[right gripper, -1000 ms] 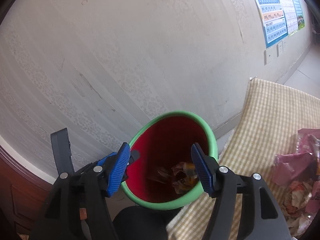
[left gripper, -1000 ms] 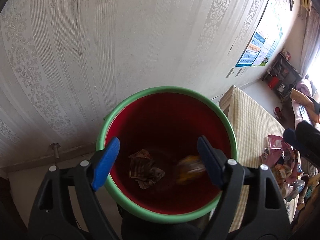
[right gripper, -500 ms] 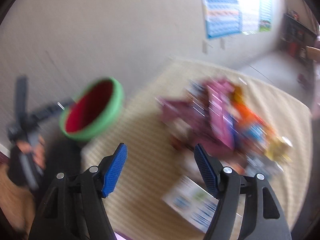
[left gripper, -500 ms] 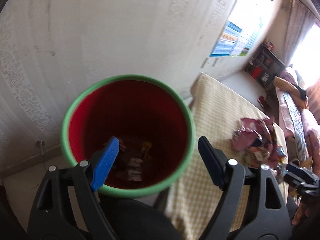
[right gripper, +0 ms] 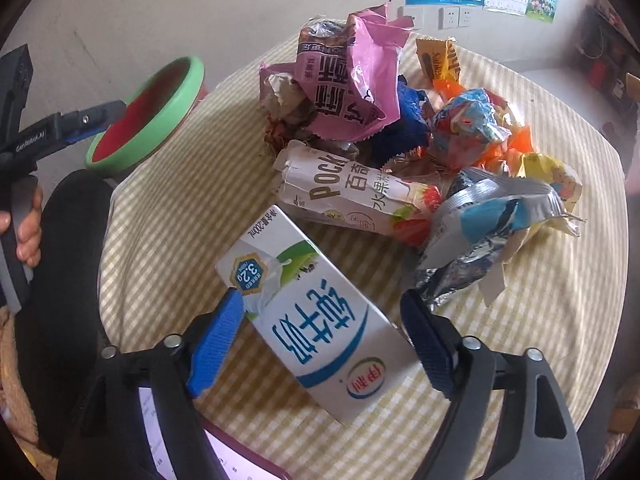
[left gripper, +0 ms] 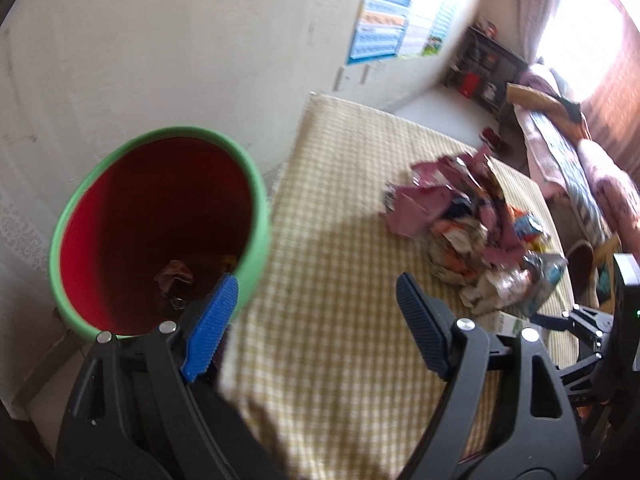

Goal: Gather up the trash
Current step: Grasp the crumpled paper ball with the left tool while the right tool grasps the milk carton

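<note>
Right gripper [right gripper: 320, 336] jaws opening, straddling a milk carton [right gripper: 316, 320] on the checked table [right gripper: 520, 344], pads not touching. Wrapper pile [right gripper: 384, 120] at 12 o'clock. Left gripper [left gripper: 316, 320] wide, empty; bin [left gripper: 160, 232] at 10 o'clock.

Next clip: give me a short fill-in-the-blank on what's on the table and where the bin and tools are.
1. The bin has a red inside and a ____ rim.
2. Between the opening jaws of the right tool lies a milk ____.
3. The left tool holds ____.
4. The wrappers are piled on a checked ____.

Missing words: green; carton; nothing; tablecloth
</note>
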